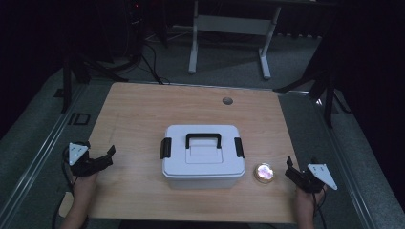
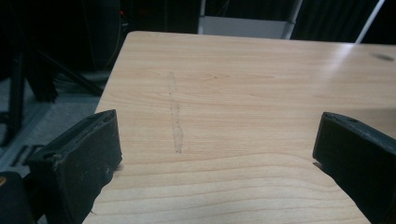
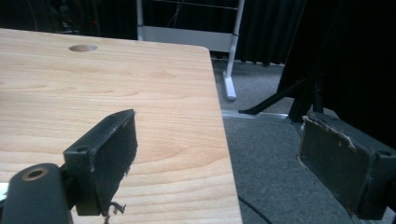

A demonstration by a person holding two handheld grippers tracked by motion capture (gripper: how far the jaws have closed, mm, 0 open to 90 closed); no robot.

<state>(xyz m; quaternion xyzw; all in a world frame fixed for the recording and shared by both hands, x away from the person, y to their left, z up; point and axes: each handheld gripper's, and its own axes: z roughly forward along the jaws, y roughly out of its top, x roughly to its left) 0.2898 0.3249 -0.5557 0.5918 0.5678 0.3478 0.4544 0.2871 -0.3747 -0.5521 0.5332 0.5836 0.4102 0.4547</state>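
While the wooden surface [image 1: 138, 114] carries a grey lidded box [image 1: 203, 155] at its middle and a small round shiny object [image 1: 263, 172] just right of it, seen from above, each tool's own camera looks past both onto bare wood. The left tool [image 1: 106, 157] and right tool [image 1: 292, 172] rest at opposite near edges, jaws wide, holding nothing.
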